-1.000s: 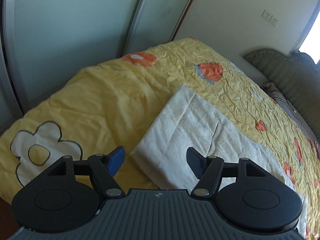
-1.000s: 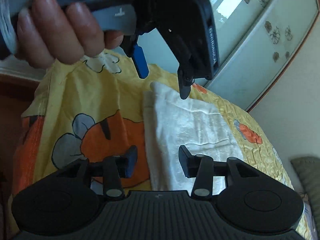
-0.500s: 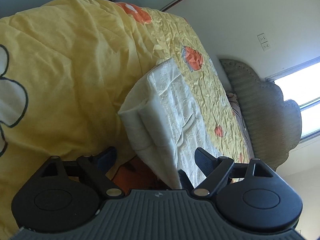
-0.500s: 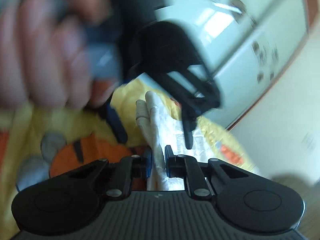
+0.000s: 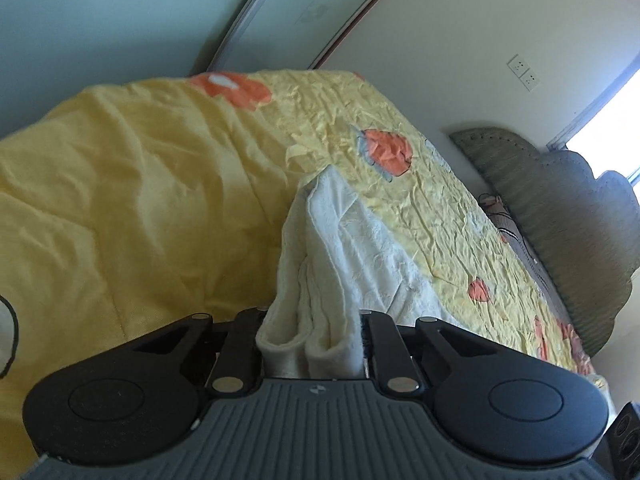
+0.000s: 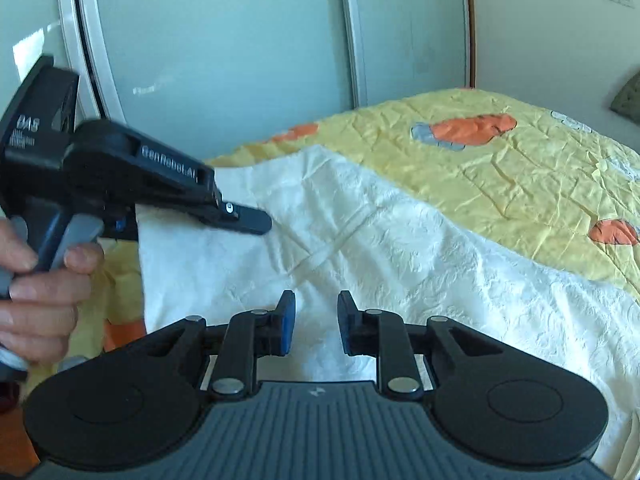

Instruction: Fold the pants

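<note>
The white folded pants [image 5: 360,240] lie on the yellow bedspread [image 5: 140,208]. My left gripper [image 5: 312,320] has its jaws closing, and the pads press on the pants' thick folded end, which bunches up between them. In the right wrist view the pants [image 6: 400,248] spread across the middle. There the left gripper [image 6: 240,218], held by a hand [image 6: 40,280], clamps their near-left corner. My right gripper [image 6: 316,316] hovers over the cloth with its jaws opening. White fabric shows below the gap, but the blue pads [image 6: 286,328] do not press on it.
The bedspread [image 6: 520,168] carries orange flower prints. Pale green sliding doors [image 6: 220,60] stand behind the bed's foot. A grey-green headboard [image 5: 568,216] and a bright window [image 5: 612,120] lie at the far right, with a wall socket [image 5: 524,72] above.
My left gripper went from wide open to clamped on the pants' folded end. The right gripper let go of the cloth, rolled level and swung to face across the pants.
</note>
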A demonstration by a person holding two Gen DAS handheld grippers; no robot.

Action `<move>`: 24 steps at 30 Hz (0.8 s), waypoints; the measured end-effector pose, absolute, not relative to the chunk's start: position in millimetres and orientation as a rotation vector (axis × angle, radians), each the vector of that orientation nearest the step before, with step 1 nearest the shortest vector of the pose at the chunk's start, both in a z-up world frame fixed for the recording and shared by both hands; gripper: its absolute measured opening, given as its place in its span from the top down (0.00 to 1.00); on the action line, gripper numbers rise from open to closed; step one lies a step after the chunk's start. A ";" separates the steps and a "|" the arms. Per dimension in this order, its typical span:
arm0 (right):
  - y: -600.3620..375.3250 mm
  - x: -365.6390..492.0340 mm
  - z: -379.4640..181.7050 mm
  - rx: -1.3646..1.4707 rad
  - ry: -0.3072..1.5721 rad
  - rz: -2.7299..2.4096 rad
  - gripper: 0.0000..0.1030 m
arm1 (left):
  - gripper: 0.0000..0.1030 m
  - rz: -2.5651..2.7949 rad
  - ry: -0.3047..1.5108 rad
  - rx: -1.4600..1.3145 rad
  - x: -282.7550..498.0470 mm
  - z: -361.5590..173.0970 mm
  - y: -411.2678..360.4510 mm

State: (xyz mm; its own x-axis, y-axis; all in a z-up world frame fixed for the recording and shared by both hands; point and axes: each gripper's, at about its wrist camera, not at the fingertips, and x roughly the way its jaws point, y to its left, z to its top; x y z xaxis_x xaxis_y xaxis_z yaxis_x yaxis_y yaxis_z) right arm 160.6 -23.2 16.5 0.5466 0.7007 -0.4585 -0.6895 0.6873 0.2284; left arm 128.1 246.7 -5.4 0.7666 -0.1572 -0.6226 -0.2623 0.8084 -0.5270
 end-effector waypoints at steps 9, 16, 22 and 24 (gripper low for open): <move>-90.6 165.8 49.8 0.360 0.391 0.808 0.73 | 0.87 -0.101 0.467 -0.411 79.1 84.1 131.3; -184.7 129.2 49.7 0.532 0.291 0.663 0.72 | 0.87 -0.247 0.427 -0.305 64.0 101.8 26.0; -271.1 97.7 24.0 0.625 0.318 0.465 0.72 | 0.87 -0.429 0.489 -0.243 65.9 81.8 -71.3; -295.5 84.0 12.0 0.630 0.335 0.383 0.72 | 0.86 -0.479 0.522 -0.223 69.0 70.1 -99.1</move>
State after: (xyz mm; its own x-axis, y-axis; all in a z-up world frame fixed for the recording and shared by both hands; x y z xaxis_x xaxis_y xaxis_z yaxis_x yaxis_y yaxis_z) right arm 84.0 -295.5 12.0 0.8775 0.4425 -0.1852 -0.2429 0.7428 0.6239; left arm 69.0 -99.1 70.1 0.7604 -0.4920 -0.4239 0.3807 0.8665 -0.3229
